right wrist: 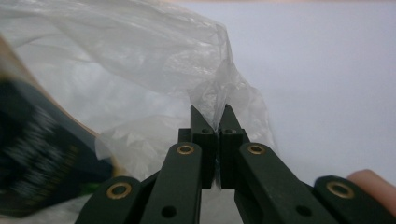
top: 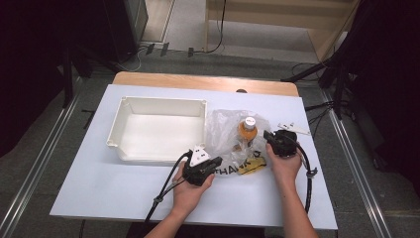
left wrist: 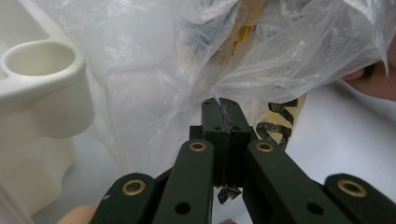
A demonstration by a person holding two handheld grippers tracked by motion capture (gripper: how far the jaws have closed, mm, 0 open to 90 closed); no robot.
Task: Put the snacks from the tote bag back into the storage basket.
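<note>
White table [top: 124, 191] on grey floor [top: 44, 134]

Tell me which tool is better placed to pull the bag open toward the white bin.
Probably the left tool. It is shut on the plastic bag at the edge nearest the white bin. The right tool is shut on the bag's far side, away from the bin.
</note>
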